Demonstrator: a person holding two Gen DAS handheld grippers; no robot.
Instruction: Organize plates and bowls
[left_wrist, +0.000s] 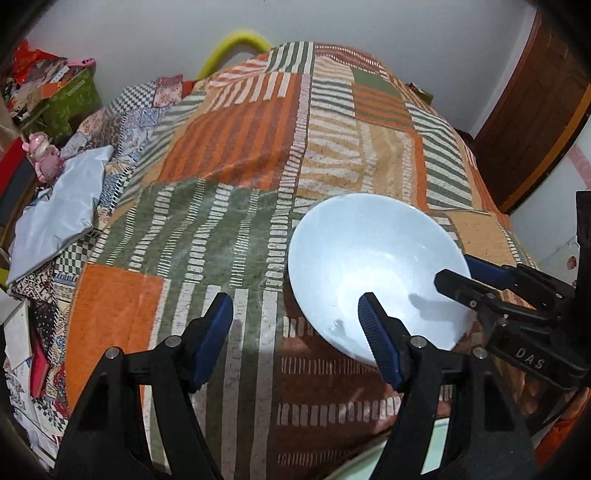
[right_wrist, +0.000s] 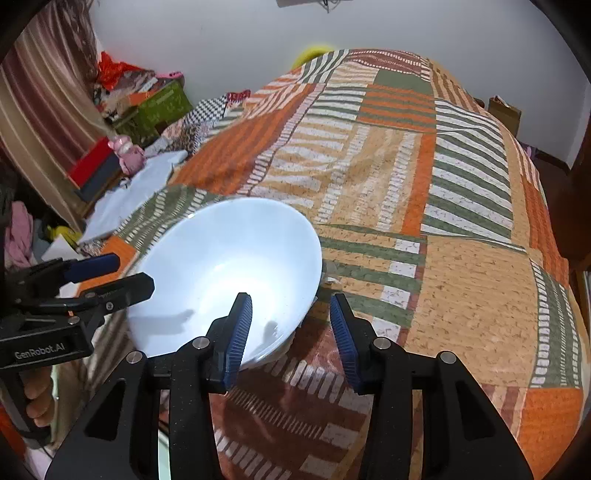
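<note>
One bowl: your white bowl (left_wrist: 373, 273) sits tilted on the bedspread (left_wrist: 236, 155), lower right of left view.
Right gripper (right_wrist: 291, 332): jaws apart, astride its rim, likely for pinching.
Left gripper (left_wrist: 295, 339): apart, empty, one finger over the bowl.

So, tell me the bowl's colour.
Plain white bowl, clearest in the right wrist view.

Your bowl (left_wrist: 369, 266) sits on the bedspread (left_wrist: 236, 155), seemingly tilted, near its front edge, between both grippers.
</note>
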